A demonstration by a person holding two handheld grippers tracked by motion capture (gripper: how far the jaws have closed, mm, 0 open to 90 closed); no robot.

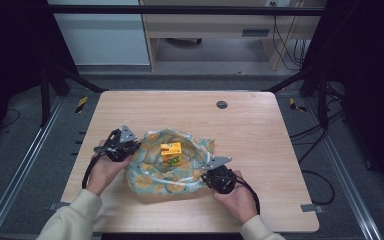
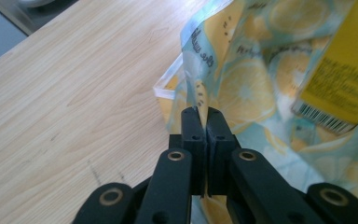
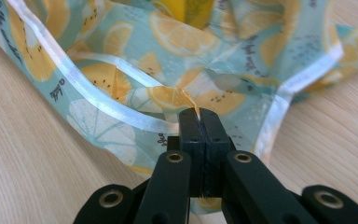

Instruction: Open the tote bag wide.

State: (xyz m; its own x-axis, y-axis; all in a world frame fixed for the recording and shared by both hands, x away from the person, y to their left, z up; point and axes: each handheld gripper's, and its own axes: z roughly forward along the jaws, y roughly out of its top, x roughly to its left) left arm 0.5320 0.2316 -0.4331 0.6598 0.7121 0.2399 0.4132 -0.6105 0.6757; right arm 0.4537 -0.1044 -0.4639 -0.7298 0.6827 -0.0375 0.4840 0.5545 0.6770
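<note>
Lemon-print bag [image 1: 167, 167] lies on the counter [image 1: 260, 130], toward the near edge and left of centre, mouth open upward. Yellow carton [image 1: 171, 152] sits inside it. Left claw [image 1: 128, 150] clenched on the bag's left rim; fabric pinched between jaws in the left gripper view. Right claw [image 1: 207, 172] clenched on the bag's near-right rim [image 3: 191, 105].

Near your worktop's [image 1: 260, 130] far edge, right of centre, you have a dark round cap [image 1: 221, 104]. Beyond that edge stands a pale desk [image 1: 205, 25], with cables [image 1: 285, 45] hanging beside it.
</note>
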